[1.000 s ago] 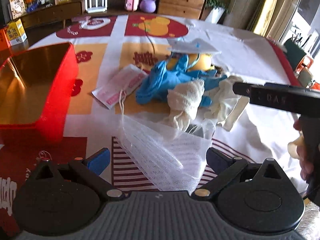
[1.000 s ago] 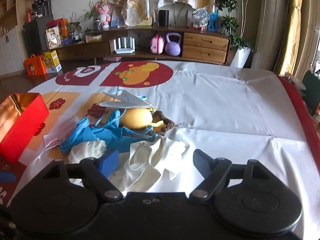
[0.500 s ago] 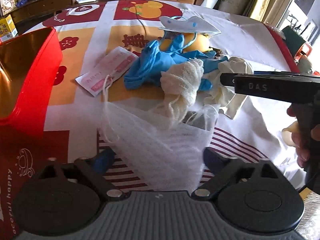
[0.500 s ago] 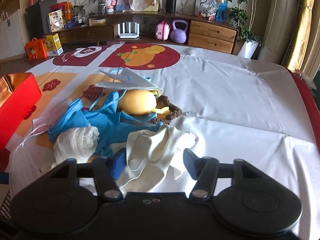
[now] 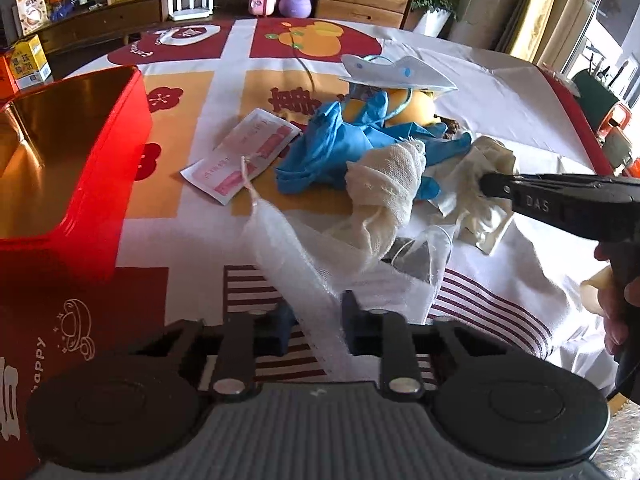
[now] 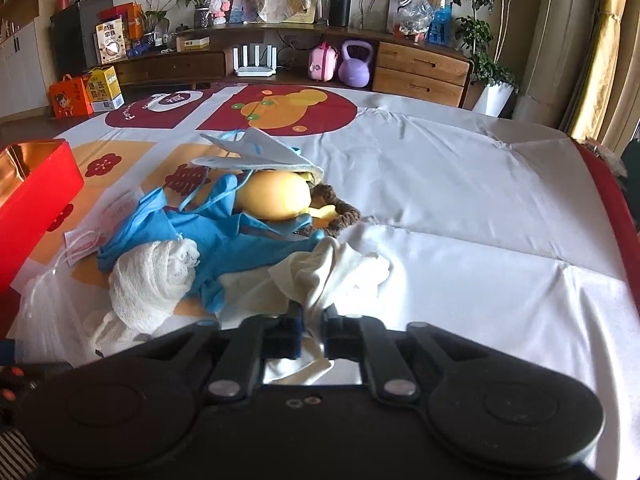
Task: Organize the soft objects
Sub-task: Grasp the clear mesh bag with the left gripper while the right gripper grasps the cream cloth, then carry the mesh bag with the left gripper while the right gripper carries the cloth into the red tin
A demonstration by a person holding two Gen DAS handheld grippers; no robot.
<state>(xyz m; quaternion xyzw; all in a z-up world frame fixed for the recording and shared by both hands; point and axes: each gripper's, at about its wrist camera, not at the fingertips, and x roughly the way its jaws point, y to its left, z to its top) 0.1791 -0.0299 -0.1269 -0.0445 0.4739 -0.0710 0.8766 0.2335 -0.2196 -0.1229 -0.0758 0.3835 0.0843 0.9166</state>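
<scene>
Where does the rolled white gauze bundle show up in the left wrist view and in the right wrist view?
Left wrist view: gauze bundle sits right of centre, lying against the blue glove.
Right wrist view: gauze bundle sits lower left, in front of the same blue glove.
Shared landmark: the red box, at the left edge in both views.

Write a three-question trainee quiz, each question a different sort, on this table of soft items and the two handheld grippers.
1. True or false: the left gripper is shut on the white mesh bag.
2. The right gripper pinches: A) blue glove B) cream glove C) gauze roll
3. Fill in: the red box is ____ (full or empty).

Key: 1 true; 2 B; 3 empty.
</scene>
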